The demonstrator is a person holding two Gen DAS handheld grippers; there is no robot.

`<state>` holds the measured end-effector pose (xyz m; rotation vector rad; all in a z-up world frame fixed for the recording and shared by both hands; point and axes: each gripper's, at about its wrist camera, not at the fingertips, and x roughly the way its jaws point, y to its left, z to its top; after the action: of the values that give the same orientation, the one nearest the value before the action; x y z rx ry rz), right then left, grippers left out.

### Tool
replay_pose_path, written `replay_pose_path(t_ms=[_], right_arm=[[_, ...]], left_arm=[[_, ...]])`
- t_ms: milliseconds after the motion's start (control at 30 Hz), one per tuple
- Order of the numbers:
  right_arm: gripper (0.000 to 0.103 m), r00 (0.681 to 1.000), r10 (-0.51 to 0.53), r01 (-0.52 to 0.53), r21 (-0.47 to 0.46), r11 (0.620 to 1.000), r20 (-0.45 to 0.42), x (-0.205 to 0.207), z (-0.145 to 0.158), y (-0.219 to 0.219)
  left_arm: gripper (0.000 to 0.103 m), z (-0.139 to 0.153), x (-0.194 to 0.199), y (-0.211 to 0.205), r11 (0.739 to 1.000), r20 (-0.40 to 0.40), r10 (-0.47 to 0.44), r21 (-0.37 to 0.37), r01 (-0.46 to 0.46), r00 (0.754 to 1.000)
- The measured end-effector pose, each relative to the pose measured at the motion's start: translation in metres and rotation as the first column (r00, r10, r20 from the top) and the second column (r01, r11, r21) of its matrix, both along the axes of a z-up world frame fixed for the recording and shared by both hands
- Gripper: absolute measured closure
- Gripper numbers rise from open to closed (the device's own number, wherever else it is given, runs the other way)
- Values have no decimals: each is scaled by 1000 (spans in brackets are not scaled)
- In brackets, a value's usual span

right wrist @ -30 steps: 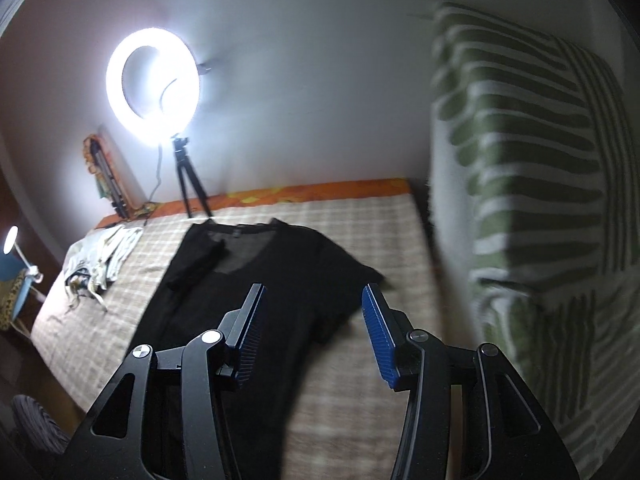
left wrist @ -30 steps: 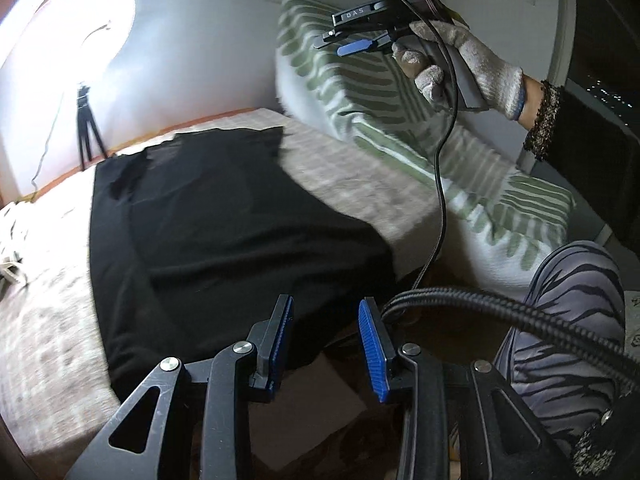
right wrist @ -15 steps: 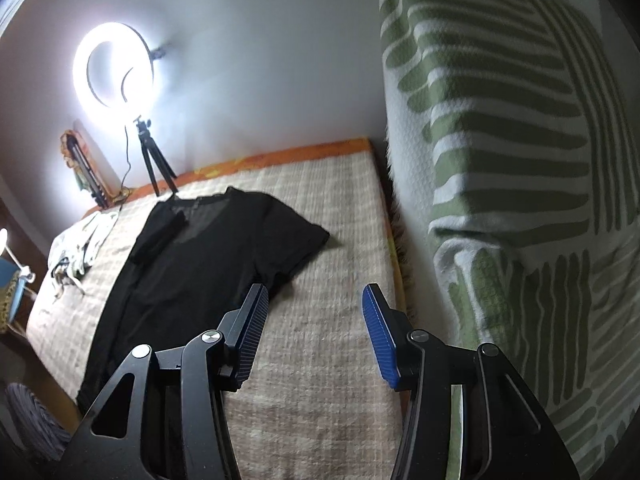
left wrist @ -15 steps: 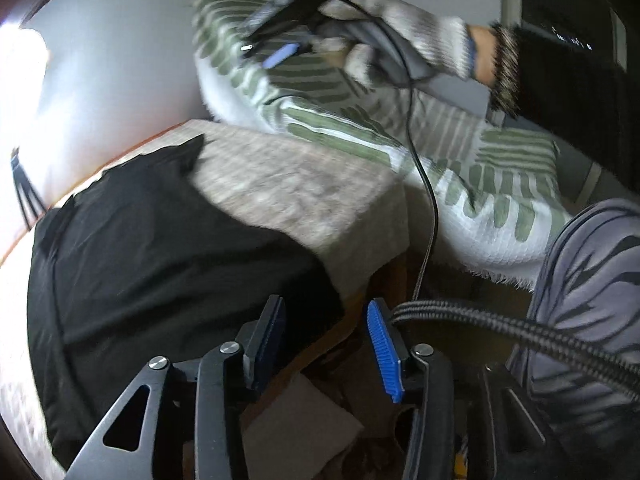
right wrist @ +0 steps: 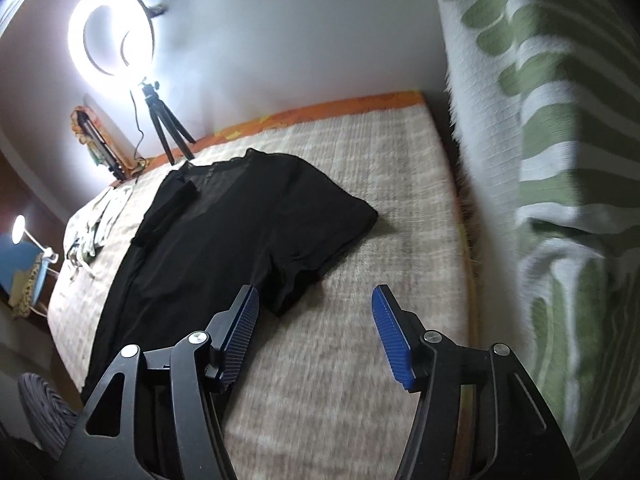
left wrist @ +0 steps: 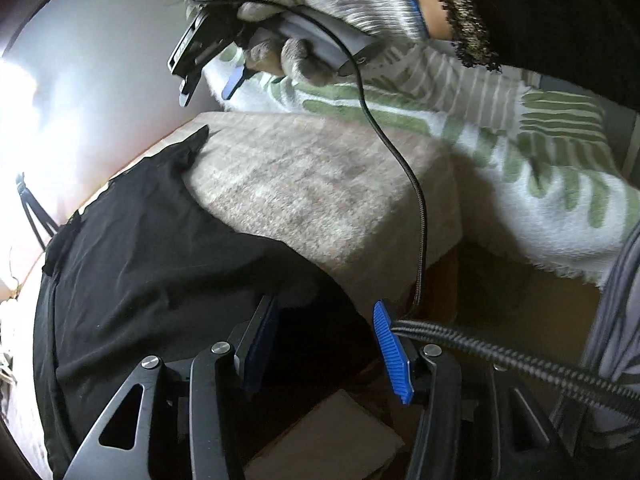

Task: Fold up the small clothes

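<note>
A black T-shirt lies flat on the beige checked bed cover, collar toward the far wall. My right gripper hovers over bare cover just right of the near sleeve. Its jaws are opening with nothing between them. My left gripper is low at the bed's near edge, over the corner of the black T-shirt hem. Its jaws are opening too, and the pads press on nothing. A gloved hand holds the right gripper high above the bed.
A white blanket with green stripes is piled along the bed's right side. A ring light on a tripod stands at the far edge. A pale garment lies at the far left. A braided cable crosses the left gripper's right finger.
The left gripper came down and in toward the shirt's near hem corner. The right gripper sank toward the bed beside the sleeve. Both pairs of jaws stand wider.
</note>
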<state>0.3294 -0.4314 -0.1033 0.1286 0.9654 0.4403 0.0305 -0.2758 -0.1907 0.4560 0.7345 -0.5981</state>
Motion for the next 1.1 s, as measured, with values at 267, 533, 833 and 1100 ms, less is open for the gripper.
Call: replay_pose_path(t_ms=[267,533,833,1100], right_arm=[[44,997,16,-13,36,999,-77,39,-37,25],[44,996,-2,3,5,1000,-93,58,-59,46],[100,997,0,-6,-73,997,-76,65,-58,72],[102,1000,-25,25,-38,999,7,63,-21,79]], left_arm=[[69,-2,8,2,999,37,49,-1,-49,998],[103,10,13,15,993,-68,40,-106,-47,997],[103,32,15,51,962,-172,79,-247,-120,982],[103,44,23,87,918,-237,99,-353,-181,967]])
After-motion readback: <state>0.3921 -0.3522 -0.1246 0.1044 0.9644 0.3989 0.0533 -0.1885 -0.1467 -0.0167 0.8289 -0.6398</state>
